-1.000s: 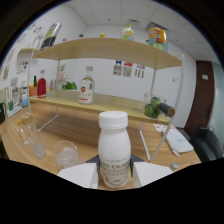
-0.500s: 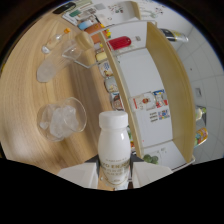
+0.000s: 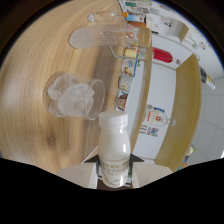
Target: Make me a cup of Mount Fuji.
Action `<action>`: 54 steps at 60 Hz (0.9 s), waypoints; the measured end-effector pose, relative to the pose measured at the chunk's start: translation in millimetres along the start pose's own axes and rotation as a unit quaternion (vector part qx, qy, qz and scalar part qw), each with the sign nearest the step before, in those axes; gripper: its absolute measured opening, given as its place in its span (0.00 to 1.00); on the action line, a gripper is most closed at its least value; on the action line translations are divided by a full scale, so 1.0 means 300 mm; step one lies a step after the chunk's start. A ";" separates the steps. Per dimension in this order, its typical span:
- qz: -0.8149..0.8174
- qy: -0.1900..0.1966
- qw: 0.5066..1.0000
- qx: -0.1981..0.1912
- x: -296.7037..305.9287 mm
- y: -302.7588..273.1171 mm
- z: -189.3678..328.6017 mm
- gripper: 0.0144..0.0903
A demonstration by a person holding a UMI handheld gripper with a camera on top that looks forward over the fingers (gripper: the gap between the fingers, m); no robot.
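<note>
The tool [image 3: 114,172] is closed on a small white bottle [image 3: 114,149]: its two pale fingers [image 3: 75,176] press against the lower body of the bottle from either side, and the bottle rises from between them. The bottle is opaque and milk-white, with a rounded shoulder, a short neck and a white screw cap; a band of faint lettering runs round its lower part, too blurred to read. The whole view is rolled steeply to one side, so that the wooden table [image 3: 45,65] fills one half of the scene and the shelving of the room runs slantwise across the other.

Just beyond the bottle's cap, lying on the table side, is a clear glass [image 3: 75,95] filled with ice cubes; the ice is pale and heaped to about the rim. The bottle's cap is near the glass rim but apart from it. Farther off on the table lie clear plastic containers [image 3: 100,36], empty in appearance, their exact shape hard to tell. Along the table's far edge is a row of small labelled packets or jars [image 3: 127,75], and beyond them a red bottle [image 3: 162,55] rests on a light wooden shelf [image 3: 187,100] against a white wall.
</note>
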 end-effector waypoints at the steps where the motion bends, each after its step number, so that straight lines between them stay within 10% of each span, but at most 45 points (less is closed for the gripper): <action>1: -0.001 0.000 1.000 0.001 0.000 -0.001 0.002 0.43; 26: 0.206 -0.010 0.977 0.064 0.092 -0.057 -0.054 0.44; 38: 0.495 -0.043 0.854 0.154 0.171 -0.090 -0.154 0.44; 54: 0.717 -0.101 0.679 0.117 0.028 -0.054 -0.090 0.44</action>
